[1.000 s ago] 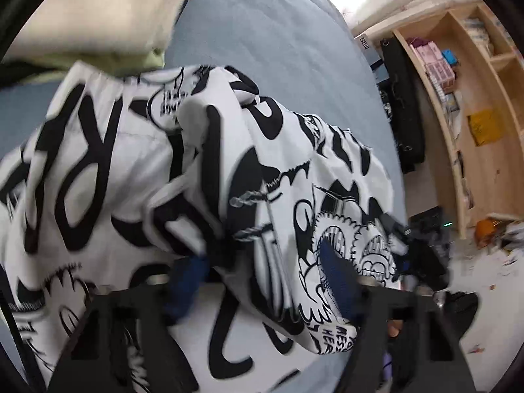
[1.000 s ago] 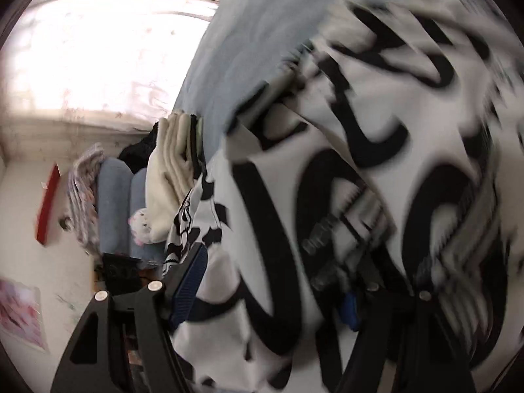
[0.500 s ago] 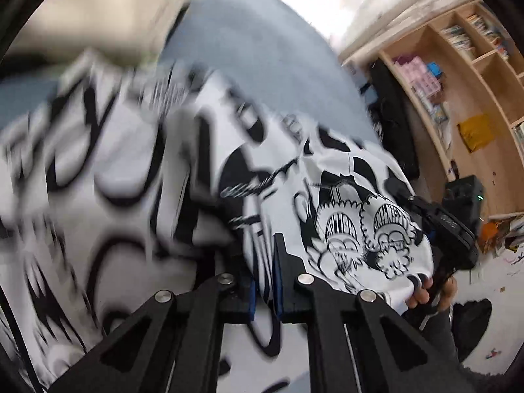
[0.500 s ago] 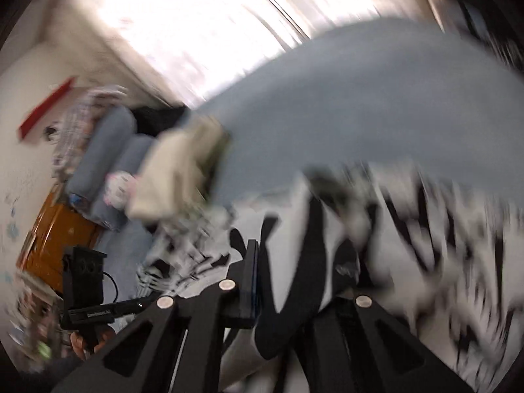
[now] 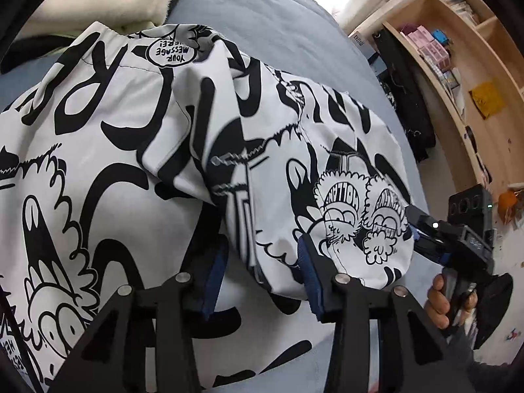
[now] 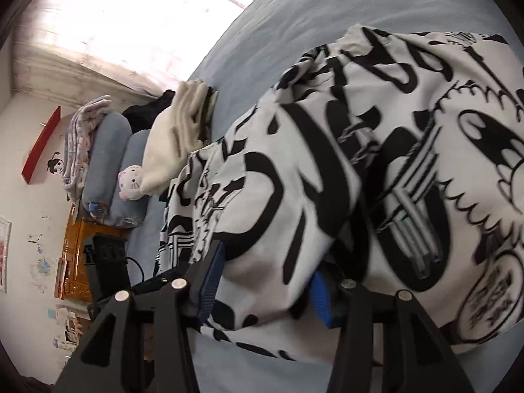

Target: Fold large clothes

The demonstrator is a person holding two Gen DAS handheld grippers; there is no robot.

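Tools, left (image 5: 258,281) and right (image 6: 262,283), opening around folds of printed garment (image 5: 131,137)

You get soft daylight in both views, pouring from the window (image 6: 131,29) at the upper left of the right wrist view, which is blown out to white glare. The printed garment (image 5: 131,137) reads sharp in the left wrist view, slightly smeared near the right wrist view's lower edge. Fisheye bending curves the shelving (image 5: 458,75), and dark vignette fills every corner.
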